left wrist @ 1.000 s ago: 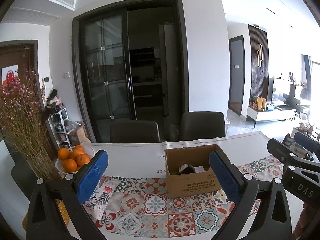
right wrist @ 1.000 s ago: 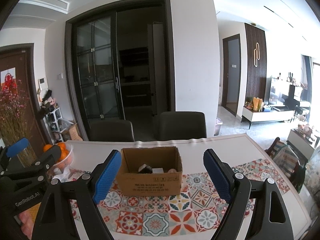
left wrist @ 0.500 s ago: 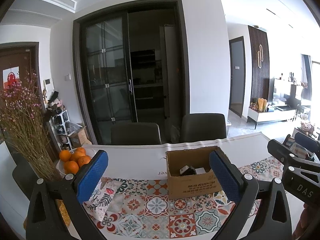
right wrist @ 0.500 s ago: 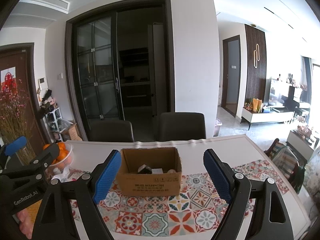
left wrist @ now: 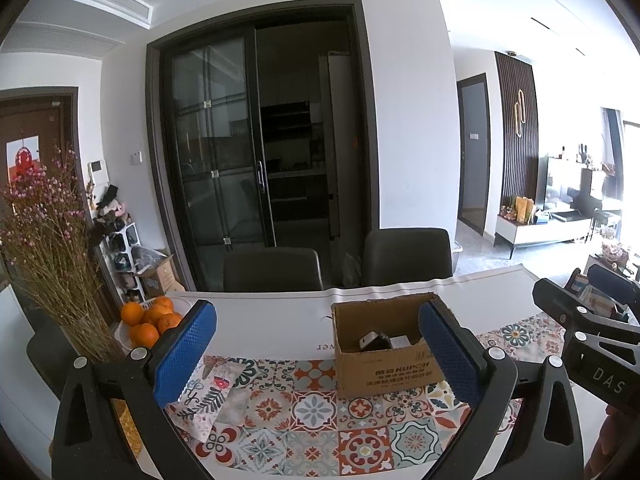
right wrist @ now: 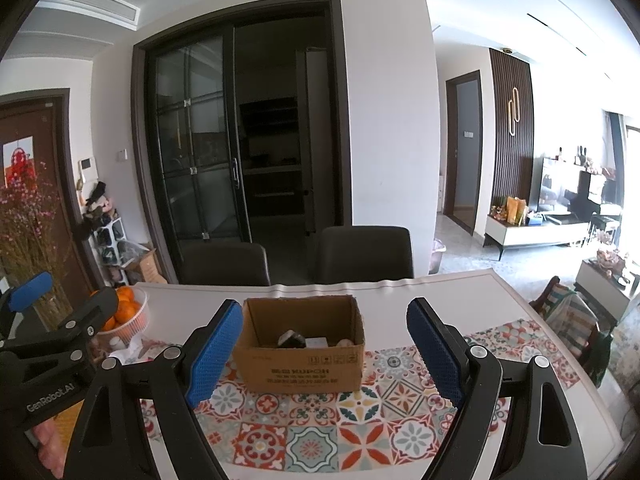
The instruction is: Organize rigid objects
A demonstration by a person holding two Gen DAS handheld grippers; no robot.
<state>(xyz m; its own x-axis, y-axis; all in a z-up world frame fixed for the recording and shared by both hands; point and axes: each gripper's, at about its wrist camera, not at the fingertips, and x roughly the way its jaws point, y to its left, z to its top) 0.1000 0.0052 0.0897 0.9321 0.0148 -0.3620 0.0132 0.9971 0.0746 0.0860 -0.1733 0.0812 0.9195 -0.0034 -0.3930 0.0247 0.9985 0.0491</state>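
almost nothing differs from the frames of a second ago: the cardboard box (right wrist: 300, 344) sits in the same place on the patterned table mat (right wrist: 308, 428), a touch lower in the left wrist view than before, and both tools hold as they were.

the right gripper (right wrist: 324, 354) fills the bottom of its view, its blue pads (right wrist: 214, 354) spread wide with nothing between them; the box lies beyond them, centre frame, apart from both pads. the left gripper (left wrist: 318, 354) is likewise spread open and empty, with the box (left wrist: 384, 352) at centre right of its view, partly behind the right-hand pad (left wrist: 448, 354).

the box is open at the top. inside, a dark object with a pale face (right wrist: 292, 339) leans against a pale flat item, and a small rounded thing shows at the inner right corner; what they are is too small to tell. the print on the box front is too small to read surely.

a bowl of oranges (left wrist: 146, 322) stands at the left of the table (left wrist: 280, 320), half hidden behind the left pad, beside dried flowers (left wrist: 48, 240). a printed paper bag (left wrist: 208, 396) lies lower left, its end cut off by the gripper. two dark chairs (right wrist: 366, 254) stand past the table's far edge. each gripper shows at the other view's edge, cut off by the frame.
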